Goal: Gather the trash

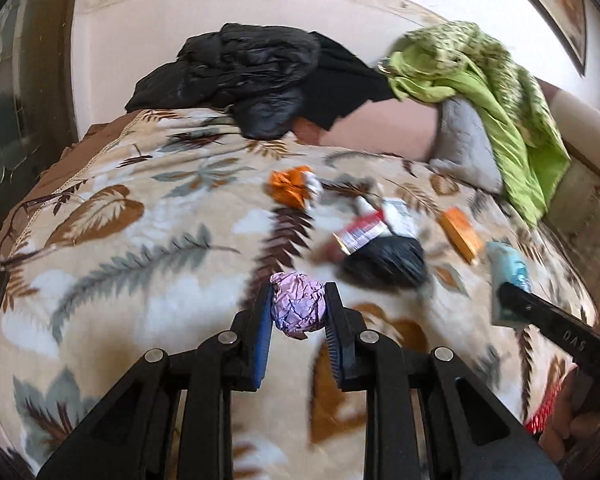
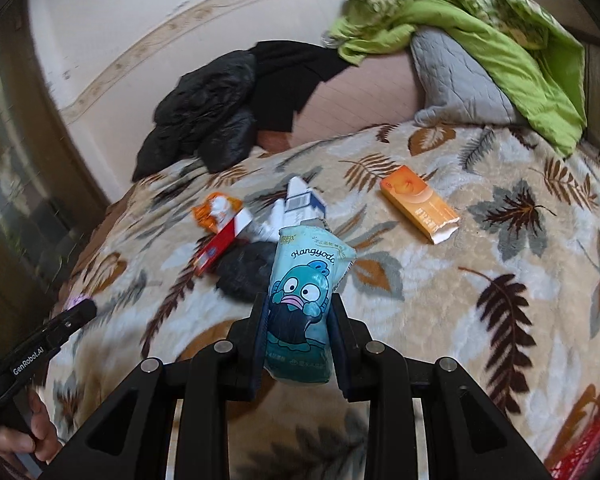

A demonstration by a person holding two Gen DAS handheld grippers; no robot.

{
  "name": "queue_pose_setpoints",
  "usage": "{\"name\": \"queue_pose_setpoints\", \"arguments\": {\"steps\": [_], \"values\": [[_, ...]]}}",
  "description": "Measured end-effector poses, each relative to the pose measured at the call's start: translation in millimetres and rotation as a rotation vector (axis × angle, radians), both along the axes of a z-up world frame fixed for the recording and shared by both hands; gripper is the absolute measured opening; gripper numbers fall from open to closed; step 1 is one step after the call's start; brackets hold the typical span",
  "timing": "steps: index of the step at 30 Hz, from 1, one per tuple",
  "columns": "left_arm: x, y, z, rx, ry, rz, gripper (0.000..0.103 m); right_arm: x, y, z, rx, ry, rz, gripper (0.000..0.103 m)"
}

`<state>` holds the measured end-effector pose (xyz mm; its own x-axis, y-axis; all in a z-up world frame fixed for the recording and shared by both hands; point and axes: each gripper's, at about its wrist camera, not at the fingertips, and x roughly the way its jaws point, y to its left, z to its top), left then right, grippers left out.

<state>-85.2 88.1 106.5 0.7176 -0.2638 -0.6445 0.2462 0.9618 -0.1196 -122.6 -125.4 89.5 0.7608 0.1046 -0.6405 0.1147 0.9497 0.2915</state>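
My left gripper (image 1: 299,300) is shut on a crumpled purple paper ball (image 1: 298,309), held above the leaf-print blanket (image 1: 140,240). My right gripper (image 2: 298,304) is shut on a light-blue cartoon pouch (image 2: 302,300), which also shows at the right of the left wrist view as the pouch (image 1: 508,276). On the blanket lie an orange crumpled wrapper (image 1: 290,186), a red-and-white box (image 1: 360,234), a white-and-blue carton (image 2: 302,202), a black crumpled bag (image 1: 384,264) and an orange box (image 2: 420,208). The left gripper's finger (image 2: 76,312) shows at the left edge of the right wrist view.
A black jacket (image 1: 244,76) is piled at the far edge of the bed. A green quilt (image 2: 480,28) drapes over a grey pillow (image 2: 460,76) at the back right. Something red (image 2: 584,448) shows at the lower right. A dark door frame (image 1: 20,120) stands at the left.
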Motion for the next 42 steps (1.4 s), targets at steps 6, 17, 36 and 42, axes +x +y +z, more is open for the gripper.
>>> {"name": "queue_pose_setpoints", "arguments": {"steps": [6,17,36,42], "values": [[-31.9,-32.3,-18.0,0.051,-0.003,-0.048,0.023,-32.7,14.7,-6.5,-0.023,0.015,0.056,0.030],[-48.7,-64.1,-36.4,0.173,-0.076,-0.130,0.023,-24.8,13.5,-14.4,-0.017,0.036,0.042,0.030],[-34.2,-55.2,-43.6,0.182,-0.062,-0.105,0.023,-18.2,16.9,-19.3,-0.010,0.056,0.049,0.030],[-34.5,-54.2,-43.0,0.189,-0.063,-0.102,0.023,-19.1,14.2,-19.2,-0.009,0.053,0.048,0.030]]}}
